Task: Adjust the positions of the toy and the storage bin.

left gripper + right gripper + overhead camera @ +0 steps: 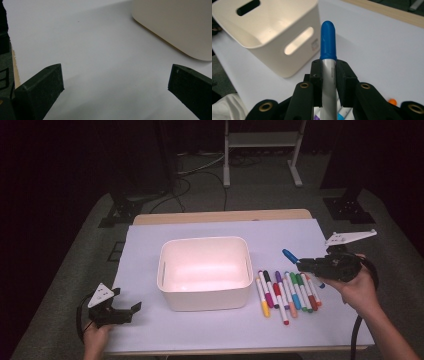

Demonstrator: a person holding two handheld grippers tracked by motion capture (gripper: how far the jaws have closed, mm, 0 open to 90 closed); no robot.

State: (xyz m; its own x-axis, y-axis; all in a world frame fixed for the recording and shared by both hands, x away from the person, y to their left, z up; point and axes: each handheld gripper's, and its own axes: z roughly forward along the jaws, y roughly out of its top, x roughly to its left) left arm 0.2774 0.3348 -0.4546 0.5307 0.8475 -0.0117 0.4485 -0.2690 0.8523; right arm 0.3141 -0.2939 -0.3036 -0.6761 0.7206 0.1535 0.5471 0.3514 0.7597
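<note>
The left hand (pixel 95 337) enters the high view at about 7 o'clock and grips the left gripper (pixel 129 312) low over the table, its jaws spread wide and pointing toward 3 o'clock; in the left gripper view nothing lies between them. The right forearm comes in at 5 o'clock, and the right hand (pixel 359 287) carries the right gripper (pixel 300 264) raised off the table at 3 o'clock, pointing toward 10 o'clock. Its jaws are clamped on a marker (pixel 328 42).
</note>
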